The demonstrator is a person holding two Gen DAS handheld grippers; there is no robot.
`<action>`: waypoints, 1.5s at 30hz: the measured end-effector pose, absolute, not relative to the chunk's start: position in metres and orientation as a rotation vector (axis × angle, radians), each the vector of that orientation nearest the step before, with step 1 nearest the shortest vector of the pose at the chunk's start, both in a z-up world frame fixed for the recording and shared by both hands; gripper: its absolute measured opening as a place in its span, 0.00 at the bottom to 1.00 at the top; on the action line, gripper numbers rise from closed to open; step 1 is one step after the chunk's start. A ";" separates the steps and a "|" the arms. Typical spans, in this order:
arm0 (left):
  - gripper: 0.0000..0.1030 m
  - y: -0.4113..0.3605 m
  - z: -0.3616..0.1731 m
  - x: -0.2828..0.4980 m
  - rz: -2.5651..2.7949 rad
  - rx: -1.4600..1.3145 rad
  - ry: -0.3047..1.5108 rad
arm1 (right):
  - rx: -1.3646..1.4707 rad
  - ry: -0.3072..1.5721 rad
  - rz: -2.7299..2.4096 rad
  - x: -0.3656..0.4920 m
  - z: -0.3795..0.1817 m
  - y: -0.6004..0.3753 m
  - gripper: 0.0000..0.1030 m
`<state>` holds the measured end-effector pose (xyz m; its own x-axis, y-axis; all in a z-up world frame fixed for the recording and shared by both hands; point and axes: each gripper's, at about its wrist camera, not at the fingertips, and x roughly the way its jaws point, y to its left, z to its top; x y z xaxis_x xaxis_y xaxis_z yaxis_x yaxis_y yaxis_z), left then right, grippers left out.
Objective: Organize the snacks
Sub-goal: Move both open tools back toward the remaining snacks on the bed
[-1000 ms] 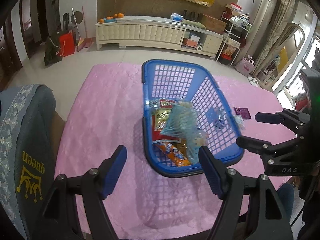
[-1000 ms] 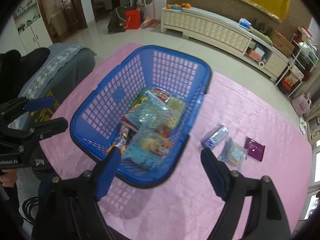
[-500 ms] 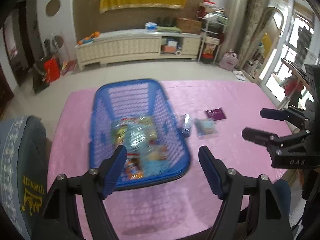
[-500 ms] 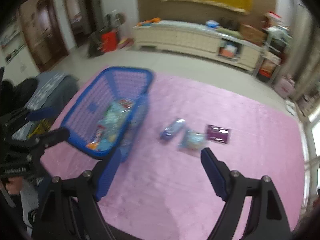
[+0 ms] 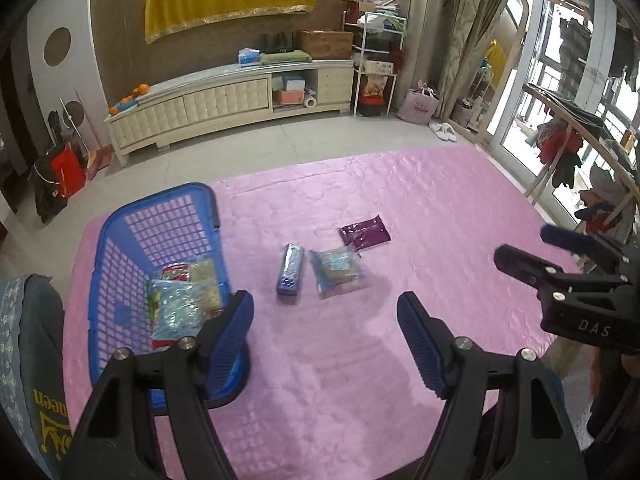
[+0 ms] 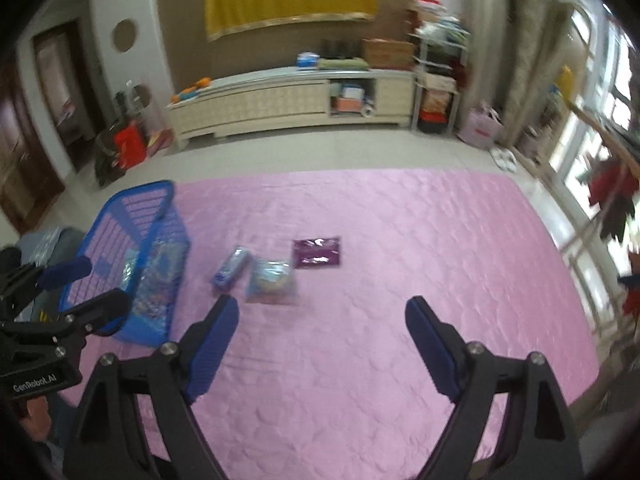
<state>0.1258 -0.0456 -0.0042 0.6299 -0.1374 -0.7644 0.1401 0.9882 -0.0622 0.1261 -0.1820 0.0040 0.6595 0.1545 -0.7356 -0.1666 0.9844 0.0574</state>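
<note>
Landmark: blue plastic basket, lattice walls, on pink quilted cloth, left part of cloth.

- Basket contents: several snack pkts heaped at near end – clear/teal bag on top, red-edged pkt behind it, pale pkt beside that. Far end of basket bare.
- Right of basket, on cloth, not touching it: blue wrapped bar, lying lengthwise.
- Just right of bar: clear bag w/ teal print.
- Further right and behind: dark purple sachet, flat; nr the clear bag's far corner, contact unclear.
- Left gripper: jaws apart, nothing btwn, over cloth just right of basket's near corner.
- Right gripper: jaws wide, have just been opening, nothing btwn; well right of basket, nearer than the three loose pkts.
</note>
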 end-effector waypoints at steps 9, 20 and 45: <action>1.00 -0.091 -0.021 0.151 -0.151 0.041 0.923 | 0.027 0.841 0.152 0.140 -0.016 -0.226 0.98; 1.00 -0.114 -0.036 0.189 -0.094 0.068 0.938 | -0.023 0.854 0.152 0.177 -0.030 -0.254 1.00; 1.00 -0.111 -0.151 0.287 -0.082 0.001 1.191 | -0.042 0.983 0.217 0.255 -0.116 -0.251 1.00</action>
